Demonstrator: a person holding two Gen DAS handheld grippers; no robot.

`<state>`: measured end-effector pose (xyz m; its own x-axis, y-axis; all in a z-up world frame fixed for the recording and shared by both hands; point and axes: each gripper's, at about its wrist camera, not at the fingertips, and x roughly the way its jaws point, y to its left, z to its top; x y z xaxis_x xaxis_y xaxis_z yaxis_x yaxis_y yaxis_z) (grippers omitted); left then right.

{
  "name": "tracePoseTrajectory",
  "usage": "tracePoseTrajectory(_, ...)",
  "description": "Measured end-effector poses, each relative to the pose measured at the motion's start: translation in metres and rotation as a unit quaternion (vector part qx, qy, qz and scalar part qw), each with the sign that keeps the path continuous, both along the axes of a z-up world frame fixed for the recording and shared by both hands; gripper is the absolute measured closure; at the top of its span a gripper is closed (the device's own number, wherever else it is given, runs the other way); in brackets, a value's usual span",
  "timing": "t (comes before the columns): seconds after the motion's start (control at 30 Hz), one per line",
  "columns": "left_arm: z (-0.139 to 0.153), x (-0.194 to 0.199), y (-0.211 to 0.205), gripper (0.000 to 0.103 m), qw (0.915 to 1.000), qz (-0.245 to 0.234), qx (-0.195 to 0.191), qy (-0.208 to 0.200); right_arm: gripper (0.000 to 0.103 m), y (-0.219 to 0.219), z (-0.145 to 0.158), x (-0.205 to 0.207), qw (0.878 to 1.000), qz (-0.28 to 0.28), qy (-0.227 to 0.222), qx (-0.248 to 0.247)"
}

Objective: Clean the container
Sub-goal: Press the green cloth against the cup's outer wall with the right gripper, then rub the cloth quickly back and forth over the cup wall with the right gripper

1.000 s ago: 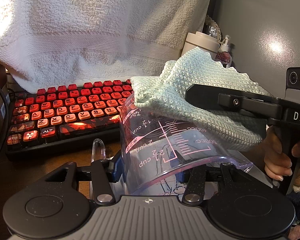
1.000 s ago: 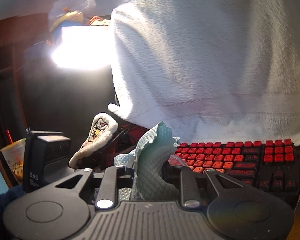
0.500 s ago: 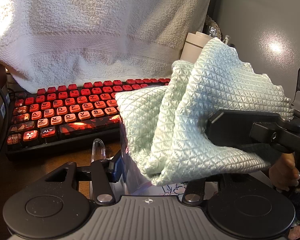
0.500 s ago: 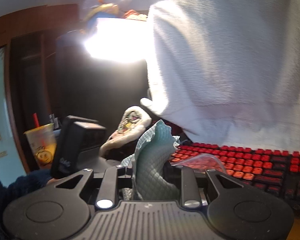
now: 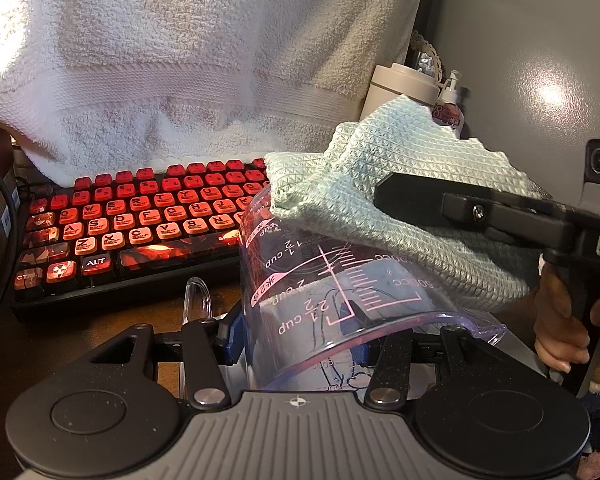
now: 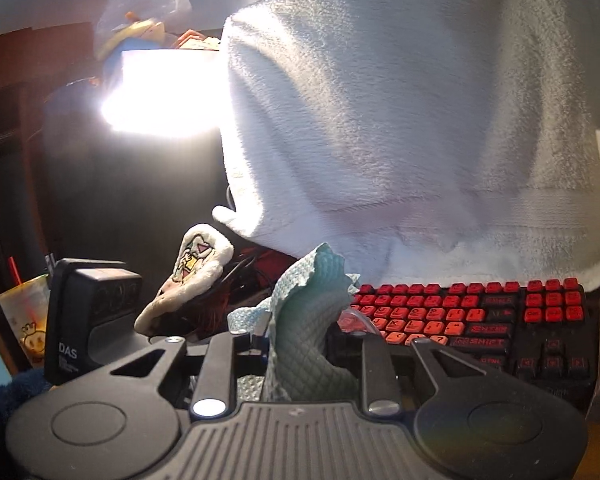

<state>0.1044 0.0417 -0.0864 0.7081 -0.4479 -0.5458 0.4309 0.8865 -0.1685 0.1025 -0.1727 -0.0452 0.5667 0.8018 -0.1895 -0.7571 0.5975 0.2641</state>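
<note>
In the left wrist view my left gripper (image 5: 300, 344) is shut on a clear plastic measuring cup (image 5: 340, 292) with pink markings, held on its side with its mouth toward the camera. My right gripper (image 5: 396, 196) comes in from the right, shut on a pale green waffle-weave cloth (image 5: 400, 192) that lies over the cup's upper far side. In the right wrist view my right gripper (image 6: 300, 352) holds the bunched cloth (image 6: 308, 320) between its fingers; a bit of the cup's clear edge (image 6: 356, 316) shows behind it.
A red-keyed keyboard (image 5: 140, 220) lies on the wooden desk behind the cup. A big white towel (image 5: 180, 60) hangs behind it. A white canister (image 5: 400, 88) and a pump bottle (image 5: 452, 104) stand at the back right. A drink cup (image 6: 24, 320) stands left.
The cloth had swung down in front of the cup, hiding it. It is now back up on the cup's far upper side, and the cup's markings show again.
</note>
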Motion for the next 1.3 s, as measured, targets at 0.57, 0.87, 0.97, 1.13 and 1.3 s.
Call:
tracePoseTrajectory(0.57,0.002,0.0,0.0,0.055,1.0,0.0,0.001,0.0,0.08,0.016,0.004,-0.026,0.998,0.039,-0.037,-0.013)
tracePoseTrajectory(0.87,0.001,0.0,0.001,0.055,1.0,0.0,0.001,0.0,0.08,0.012,0.001,-0.016,0.999,-0.034,-0.033,-0.023)
tracePoseTrajectory(0.97,0.001,0.001,0.001,0.055,1.0,0.0,0.0,0.0,0.08,0.014,0.001,-0.018,0.999,-0.014,-0.036,-0.021)
tracePoseTrajectory(1.13,0.001,0.001,0.0,0.055,1.0,0.0,0.0,0.0,0.079,0.022,0.002,-0.031,0.997,0.041,-0.059,-0.025)
tracePoseTrajectory(1.3,0.001,0.001,0.001,0.055,1.0,-0.001,0.0,0.0,0.08,0.02,0.002,-0.026,0.998,0.043,-0.041,-0.014)
